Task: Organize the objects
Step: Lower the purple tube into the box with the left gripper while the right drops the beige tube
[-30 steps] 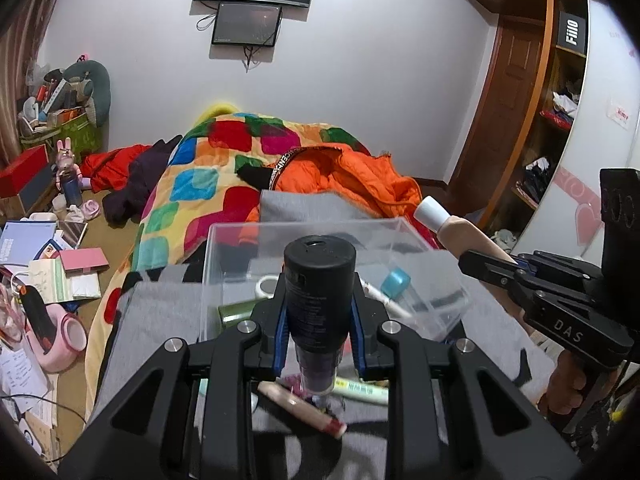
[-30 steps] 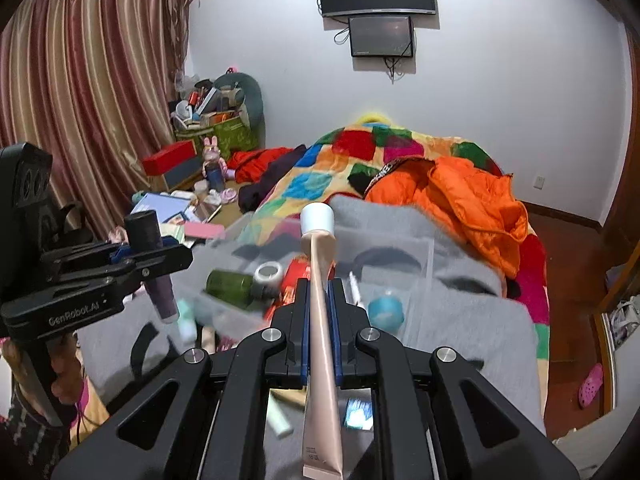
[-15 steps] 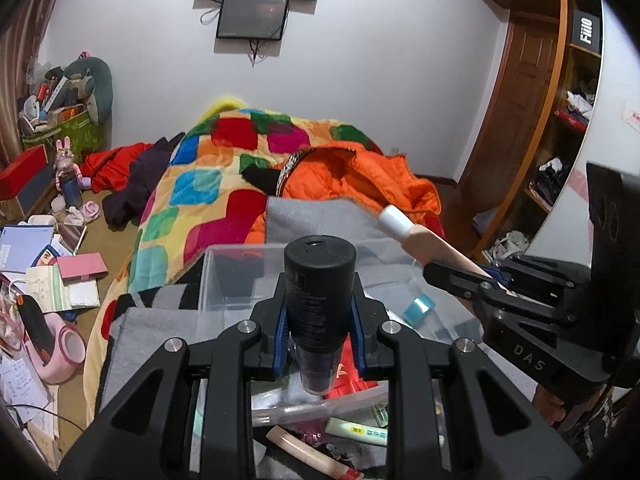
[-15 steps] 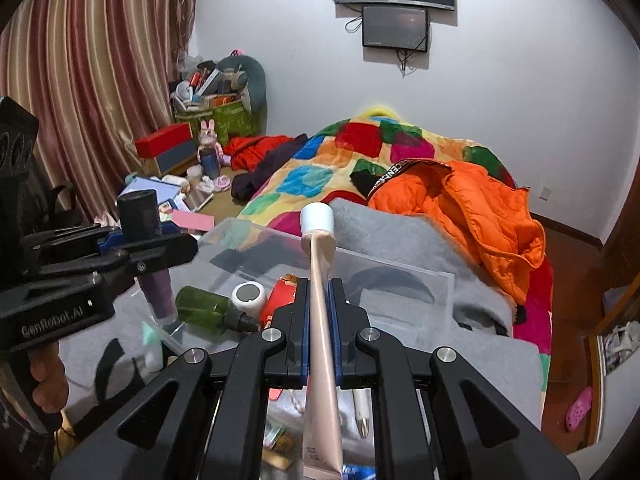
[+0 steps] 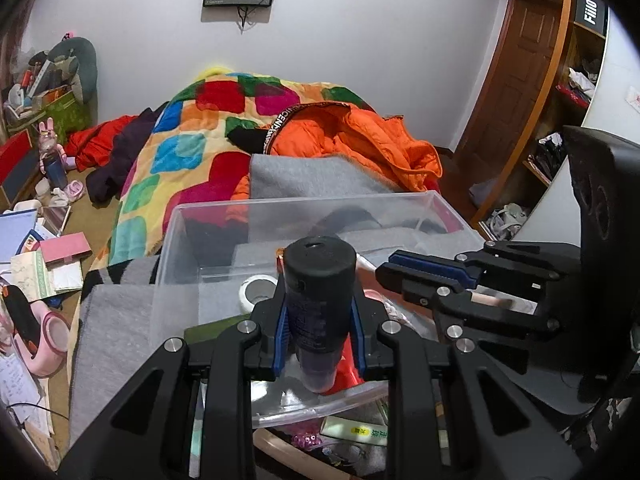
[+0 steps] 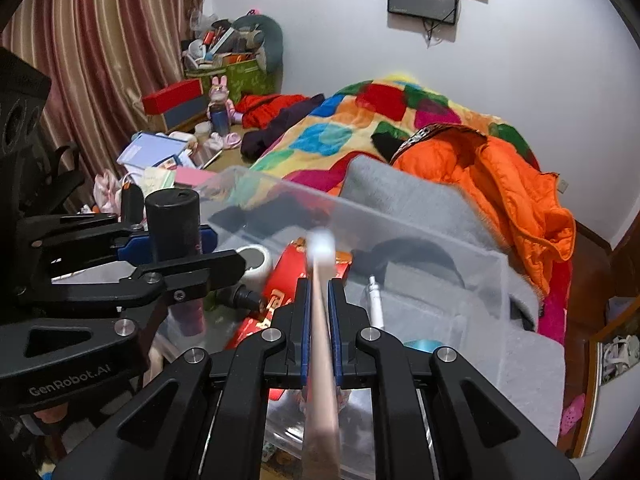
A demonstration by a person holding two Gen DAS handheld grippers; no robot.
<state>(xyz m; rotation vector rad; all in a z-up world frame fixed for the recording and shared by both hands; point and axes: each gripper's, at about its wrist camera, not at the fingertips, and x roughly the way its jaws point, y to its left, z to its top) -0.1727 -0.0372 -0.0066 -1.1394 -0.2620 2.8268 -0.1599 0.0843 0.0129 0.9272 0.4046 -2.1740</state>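
Two views, left wrist first. The left tool (image 5: pixel 319 322) pinches a dark cylindrical bottle (image 5: pixel 318 304) upright between its blue pads, over the near part of a clear plastic bin (image 5: pixel 208 216) that sits on a grey blanket (image 5: pixel 116 320) on the bed. The bottle's lower end is hidden behind the bin's near wall, and the label is too dark to read. A tape roll (image 5: pixel 256 290) lies inside the bin; the red packet under the bottle is mostly covered. At right the right tool (image 5: pixel 390 276) reaches over the bin, its tube almost wholly hidden. A second ago the bin lay farther off and small items on the blanket showed below the bottle.

In the right wrist view, the right tool (image 6: pixel 319 316) is pressed together on a slim beige tube (image 6: pixel 320 344) whose white cap (image 6: pixel 322 252) is blurred, over the bin (image 6: pixel 440 236). The left tool (image 6: pixel 224 252) holds the bottle (image 6: pixel 173 224) at left. Earlier the cap was sharp and the bin lower in view.
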